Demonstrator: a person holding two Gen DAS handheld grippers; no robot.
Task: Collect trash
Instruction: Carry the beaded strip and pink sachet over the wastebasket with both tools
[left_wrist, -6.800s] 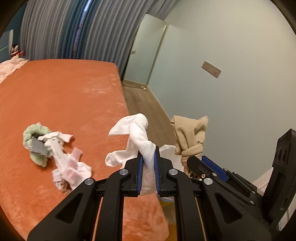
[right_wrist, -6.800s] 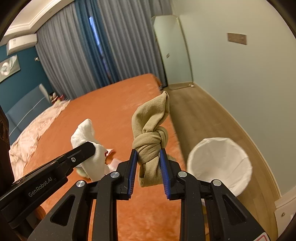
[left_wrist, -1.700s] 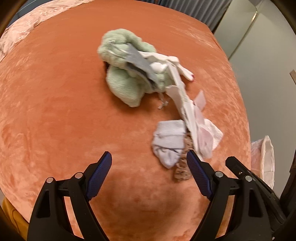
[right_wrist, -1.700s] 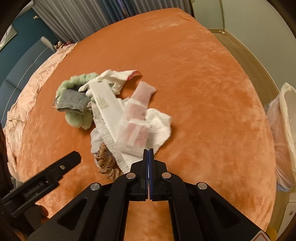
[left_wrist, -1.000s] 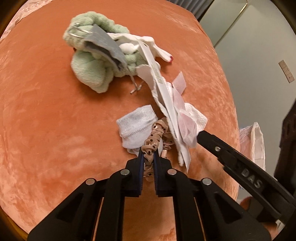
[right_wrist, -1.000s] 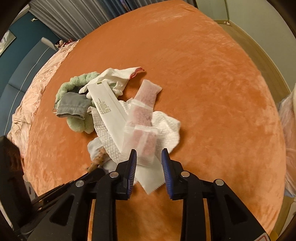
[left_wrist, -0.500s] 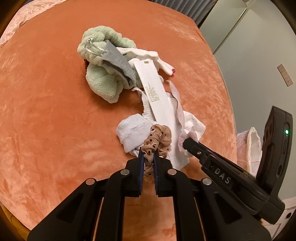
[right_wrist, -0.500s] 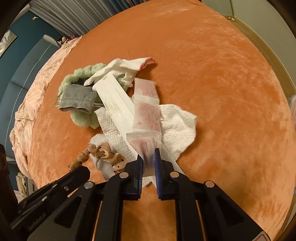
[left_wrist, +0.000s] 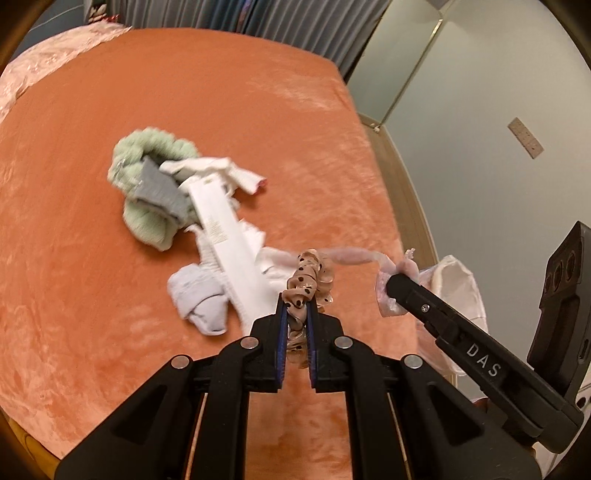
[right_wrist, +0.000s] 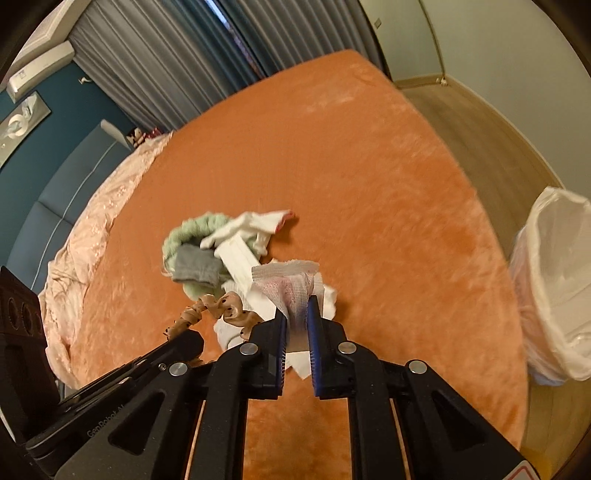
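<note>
My left gripper (left_wrist: 295, 314) was clamped on the beige dotted fabric scrunchie (left_wrist: 309, 275), and half a second before this it was low at the pile, while now it had lifted the scrunchie clear above the orange plush bed cover (left_wrist: 110, 295). My right gripper (right_wrist: 296, 314) was closed on the strip of pinkish translucent plastic packets (right_wrist: 291, 286); earlier this strip lay flat on the white textured paper towel (right_wrist: 328, 295), and now it was raised and stretched in the air, as the left camera showed (left_wrist: 354, 256). The remaining pile had not moved: the mint green fluffy cloth (left_wrist: 144, 218), the small grey fabric piece (left_wrist: 155, 186), the long white flat box (left_wrist: 229, 240) and the pale grey-white sock (left_wrist: 199, 299) were lying together on the cover. The bin with a white plastic liner (right_wrist: 554, 280) stood on the wooden floor just beside the bed edge, to my right.
</note>
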